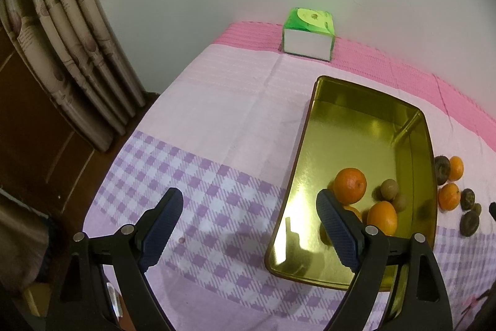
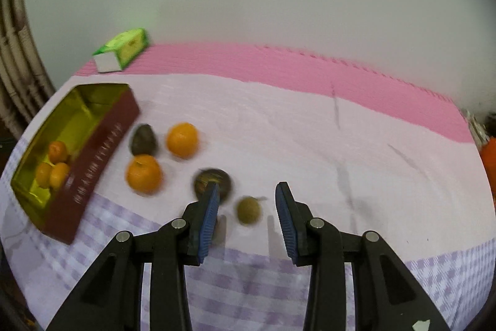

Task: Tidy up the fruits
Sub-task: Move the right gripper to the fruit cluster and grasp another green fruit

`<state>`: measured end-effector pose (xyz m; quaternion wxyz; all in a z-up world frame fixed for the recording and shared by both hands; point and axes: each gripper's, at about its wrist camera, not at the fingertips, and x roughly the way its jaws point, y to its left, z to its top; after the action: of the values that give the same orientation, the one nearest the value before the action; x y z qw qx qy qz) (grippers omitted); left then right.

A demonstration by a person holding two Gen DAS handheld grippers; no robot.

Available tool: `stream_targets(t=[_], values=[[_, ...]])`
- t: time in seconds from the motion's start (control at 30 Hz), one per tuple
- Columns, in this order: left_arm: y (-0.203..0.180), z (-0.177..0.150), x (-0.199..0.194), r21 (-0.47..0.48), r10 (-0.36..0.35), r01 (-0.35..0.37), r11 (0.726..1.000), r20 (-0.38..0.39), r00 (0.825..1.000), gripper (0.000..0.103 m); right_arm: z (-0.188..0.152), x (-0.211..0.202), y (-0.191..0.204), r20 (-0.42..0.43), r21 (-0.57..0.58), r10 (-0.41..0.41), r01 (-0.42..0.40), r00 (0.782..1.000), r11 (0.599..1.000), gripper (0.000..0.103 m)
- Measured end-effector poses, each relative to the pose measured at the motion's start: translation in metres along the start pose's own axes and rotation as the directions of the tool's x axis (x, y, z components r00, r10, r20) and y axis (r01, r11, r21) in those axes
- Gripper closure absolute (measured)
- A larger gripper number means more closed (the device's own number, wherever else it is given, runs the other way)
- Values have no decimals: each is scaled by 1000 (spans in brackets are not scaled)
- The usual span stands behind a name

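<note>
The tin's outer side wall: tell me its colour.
Dark red with pale lettering on the tin; its inside is shiny gold. The right wrist view shows it best.

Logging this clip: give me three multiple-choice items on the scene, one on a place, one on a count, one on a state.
1. The green tissue pack sits:
A. on the checked part
B. on the pink strip by the wall
C. on the floor

2. Oranges lying on the cloth outside the tin:
A. one
B. two
C. four

3. The left tongs are:
A. shut on an orange
B. shut on a kiwi
C. open and empty

Answers:
1 B, the pack stands at the far pink edge, below the wall.
2 B, both views show two oranges beside the tin.
3 C, the jaws stand wide apart over bare cloth.
</note>
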<state>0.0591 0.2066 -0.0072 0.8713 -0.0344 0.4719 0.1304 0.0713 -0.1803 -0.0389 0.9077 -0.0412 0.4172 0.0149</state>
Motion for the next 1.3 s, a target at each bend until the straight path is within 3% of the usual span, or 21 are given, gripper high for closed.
stream_targets(t=[0.67, 0.8, 1.13, 1.3], values=[[-12, -2, -2, 41, -4, 2, 999, 45, 999, 15, -18, 41, -3, -62, 21, 50, -49, 997, 999, 68], [-22, -3, -5, 69, -15, 11, 998, 49, 999, 15, -18, 47, -5, -65, 21, 69, -68, 996, 997, 73], [-70, -7, -23, 140, -110, 106, 984, 21, 994, 15, -23, 49, -2, -28, -25, 83, -83, 996, 996, 81], [-113, -13, -33, 200, -177, 172, 965, 5, 984, 15, -26, 45, -19, -5, -20, 37, -37, 999, 999, 81]])
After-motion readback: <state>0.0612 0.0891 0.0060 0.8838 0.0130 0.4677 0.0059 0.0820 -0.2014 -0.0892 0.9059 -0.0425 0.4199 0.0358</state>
